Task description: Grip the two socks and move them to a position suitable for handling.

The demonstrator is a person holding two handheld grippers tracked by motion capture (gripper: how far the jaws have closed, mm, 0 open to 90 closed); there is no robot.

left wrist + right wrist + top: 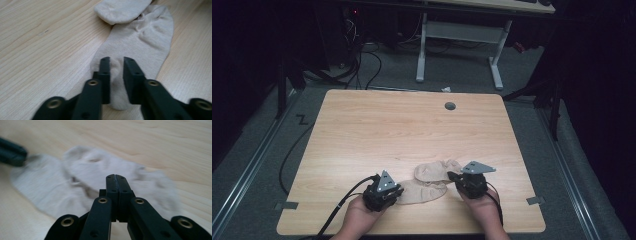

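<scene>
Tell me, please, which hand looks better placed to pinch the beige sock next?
Probably the left. The left tongs are open, astride the near end of the beige sock, so closing should grip the fabric. The right tongs are shut above the sock and must open first.

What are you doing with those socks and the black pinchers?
A person sits at a wooden table holding a gripper in each hand. Two beige socks lie overlapping near the front edge. The left gripper has its jaws a little apart over the end of one sock, with fabric between them. The right gripper has its jaws pressed together above the socks; whether it pinches any cloth is hard to tell.
</scene>
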